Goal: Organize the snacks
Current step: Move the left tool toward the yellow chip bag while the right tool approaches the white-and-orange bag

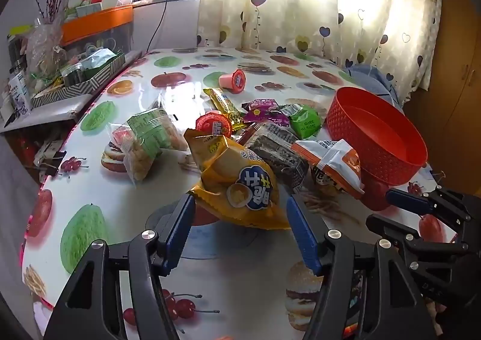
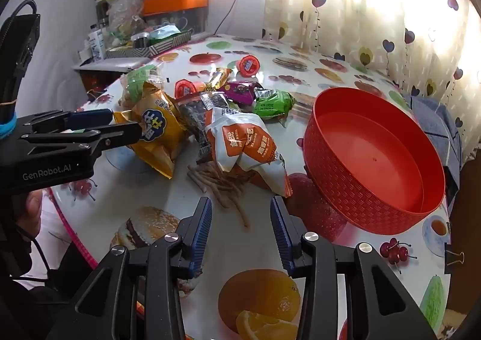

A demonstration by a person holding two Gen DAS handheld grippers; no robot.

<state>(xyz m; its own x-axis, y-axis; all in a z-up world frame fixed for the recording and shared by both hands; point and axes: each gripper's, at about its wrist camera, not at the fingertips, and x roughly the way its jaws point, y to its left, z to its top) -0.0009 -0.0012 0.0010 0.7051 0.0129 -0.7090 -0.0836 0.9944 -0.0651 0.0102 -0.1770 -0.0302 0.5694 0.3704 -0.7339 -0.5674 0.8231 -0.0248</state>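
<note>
A heap of snacks lies mid-table: a yellow bag (image 1: 240, 177) (image 2: 159, 126), an orange-and-white bag (image 1: 333, 159) (image 2: 240, 141), a dark seaweed pack (image 1: 279, 150), a green packet (image 1: 305, 122), a purple packet (image 1: 261, 111), a gold bar (image 1: 225, 105), two jelly cups (image 1: 214, 125) (image 1: 234, 80) and a clear bag of puffs (image 1: 144, 141). My left gripper (image 1: 239, 207) (image 2: 123, 123) stands open, its blue fingertips flanking the yellow bag's near edge. My right gripper (image 2: 240, 204) (image 1: 381, 209) is open with nothing between its fingers, just short of the orange-and-white bag. An empty red round basket (image 1: 345, 126) (image 2: 345, 183) sits to the right.
The round table (image 1: 120, 189) wears a glossy fruit-print cover. A cluttered shelf with a striped tray (image 1: 78, 84) stands at the left edge. A heart-print curtain (image 1: 300, 9) hangs behind. A blue cloth (image 2: 436, 120) lies beyond the basket; a binder clip (image 2: 454, 257) grips the table's right edge.
</note>
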